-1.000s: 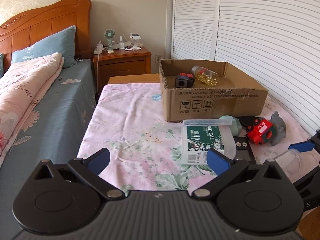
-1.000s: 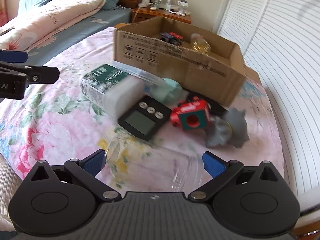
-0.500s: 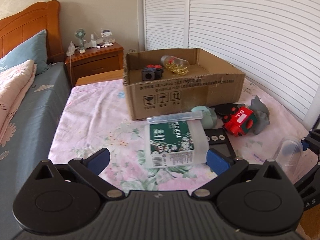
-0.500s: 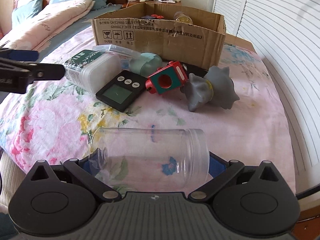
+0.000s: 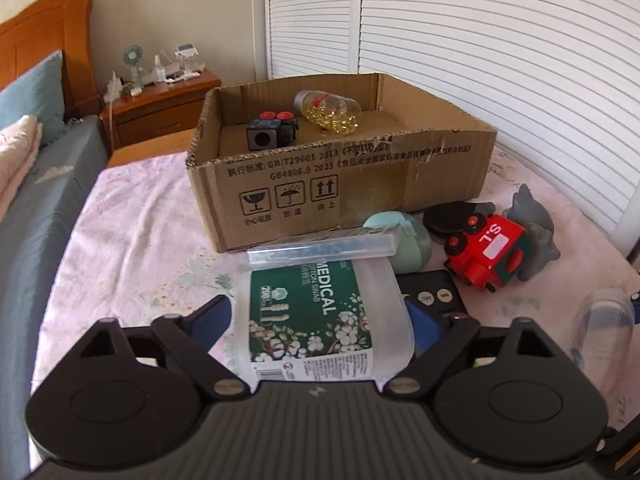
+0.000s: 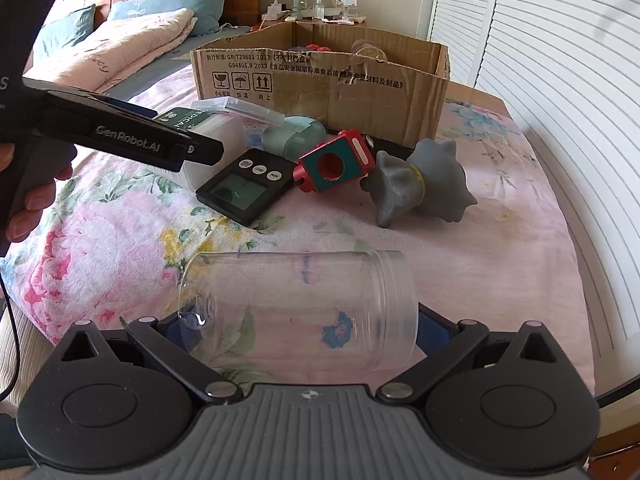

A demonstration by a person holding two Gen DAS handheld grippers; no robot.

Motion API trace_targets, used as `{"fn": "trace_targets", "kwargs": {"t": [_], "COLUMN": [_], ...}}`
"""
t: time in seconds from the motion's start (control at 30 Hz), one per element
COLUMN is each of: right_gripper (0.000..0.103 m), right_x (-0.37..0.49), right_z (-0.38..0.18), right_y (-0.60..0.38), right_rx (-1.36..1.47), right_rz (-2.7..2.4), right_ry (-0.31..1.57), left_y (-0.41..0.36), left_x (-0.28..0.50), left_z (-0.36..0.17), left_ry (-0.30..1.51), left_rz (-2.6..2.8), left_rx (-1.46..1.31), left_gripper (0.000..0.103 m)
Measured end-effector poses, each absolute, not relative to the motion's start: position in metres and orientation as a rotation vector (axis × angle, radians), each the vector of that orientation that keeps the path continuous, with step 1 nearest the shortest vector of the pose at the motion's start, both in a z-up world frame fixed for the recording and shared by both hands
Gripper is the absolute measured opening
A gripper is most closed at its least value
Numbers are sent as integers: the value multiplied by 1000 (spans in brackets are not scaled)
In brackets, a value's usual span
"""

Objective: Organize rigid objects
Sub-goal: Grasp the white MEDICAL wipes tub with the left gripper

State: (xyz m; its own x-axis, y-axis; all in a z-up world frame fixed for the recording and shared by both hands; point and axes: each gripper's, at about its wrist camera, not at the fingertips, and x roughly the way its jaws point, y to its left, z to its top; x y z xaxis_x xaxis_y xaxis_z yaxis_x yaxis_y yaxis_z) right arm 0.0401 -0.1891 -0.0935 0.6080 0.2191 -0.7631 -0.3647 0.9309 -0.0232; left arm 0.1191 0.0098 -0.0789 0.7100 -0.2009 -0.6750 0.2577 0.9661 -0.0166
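The cardboard box (image 5: 340, 184) stands at the far edge of the floral-covered table (image 5: 136, 232); it already contains a black cube toy (image 5: 272, 132) and a capsule bottle (image 5: 330, 112).

Change since one second ago, left side: the left gripper (image 5: 318, 320) has advanced from open air at the near edge onto the cotton swab tub (image 5: 320, 312). The tub lies on its side just in front of the box, its lid toward the box wall. The fingers now flank the tub's body. Whether the pads are pressing cannot be determined.

Change, right side: the right gripper (image 6: 298, 330) has closed in on the clear jar (image 6: 300, 304), which lies crosswise near the near edge. One second ago the fingers were well apart of it; now they bracket its base and mouth. Firm contact cannot be confirmed.

Implication: both tools are positioned for simultaneous pick-up; transfer into the box is the probable next step. The timer (image 6: 244, 190), red block toy (image 6: 334, 166) and grey figure (image 6: 420, 180) remain unsorted between tub and right edge.
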Motion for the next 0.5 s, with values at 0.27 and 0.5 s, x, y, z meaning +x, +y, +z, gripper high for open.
{"fn": "trace_targets", "kwargs": {"t": [0.27, 0.5], "right_gripper": [103, 103], "right_x": [39, 38], "right_z": [-94, -94], "right_y": [-190, -190], "right_rx": [-184, -181], "right_rz": [340, 337], "right_ry": [848, 842], "left_y": [16, 37], "left_x": [110, 86], "left_z": [-78, -75], "left_ry": [756, 782], "left_rz": [-253, -232], "left_rx": [74, 59], "left_gripper": [82, 82]}}
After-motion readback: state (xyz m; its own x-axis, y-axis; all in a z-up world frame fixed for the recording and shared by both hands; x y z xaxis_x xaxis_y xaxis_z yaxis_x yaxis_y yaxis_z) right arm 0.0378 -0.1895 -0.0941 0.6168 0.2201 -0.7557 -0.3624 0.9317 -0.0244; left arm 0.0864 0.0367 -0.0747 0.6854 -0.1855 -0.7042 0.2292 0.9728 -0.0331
